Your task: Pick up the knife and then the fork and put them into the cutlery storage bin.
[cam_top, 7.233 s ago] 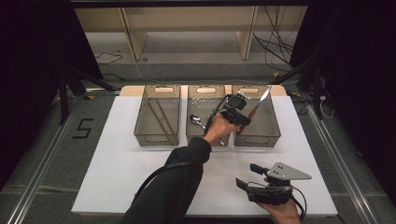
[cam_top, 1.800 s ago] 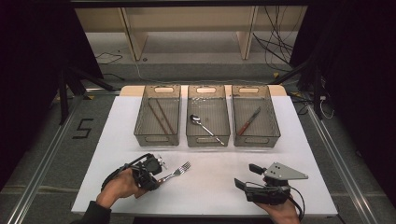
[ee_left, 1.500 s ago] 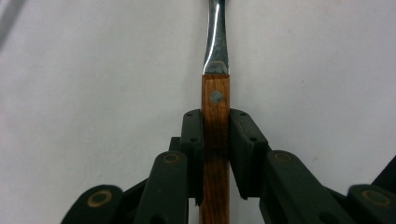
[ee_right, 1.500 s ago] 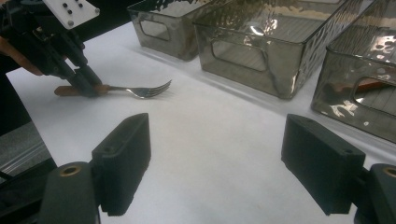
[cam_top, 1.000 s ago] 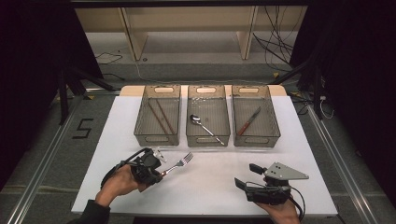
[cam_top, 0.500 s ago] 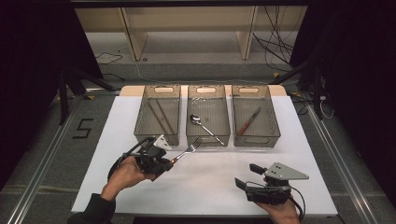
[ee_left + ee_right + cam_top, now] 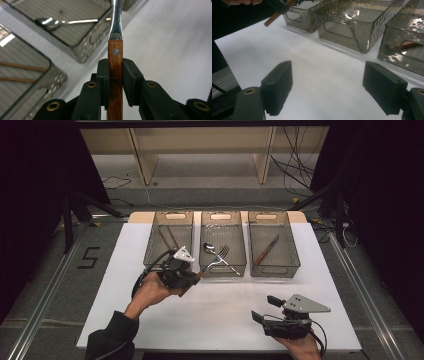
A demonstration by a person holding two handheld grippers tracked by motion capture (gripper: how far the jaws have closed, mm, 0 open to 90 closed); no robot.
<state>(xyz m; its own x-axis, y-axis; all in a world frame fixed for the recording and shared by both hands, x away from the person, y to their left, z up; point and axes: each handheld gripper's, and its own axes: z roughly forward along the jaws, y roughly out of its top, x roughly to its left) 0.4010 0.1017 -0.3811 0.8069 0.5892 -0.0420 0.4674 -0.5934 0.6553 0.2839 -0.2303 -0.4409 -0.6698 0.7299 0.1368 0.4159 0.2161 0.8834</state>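
Note:
My left gripper is shut on the wooden handle of a fork, whose steel tines reach over the near wall of the middle bin. In the left gripper view the handle stands clamped between the two black jaws of the left gripper, and a spoon lies in the bin ahead. That spoon shows inside the middle bin from above. My right gripper rests open near the table's front right edge; its own camera shows the right gripper with wide-apart jaws over bare white table.
Three smoky clear bins stand in a row at the back of the white table. The left bin holds brown chopsticks; the right bin holds a wooden-handled knife. Shelving and cables lie beyond the table.
My left gripper has carried the fork from the table's front left up and forward to the middle bin. A knife now lies in the right bin. The right gripper has stayed put.

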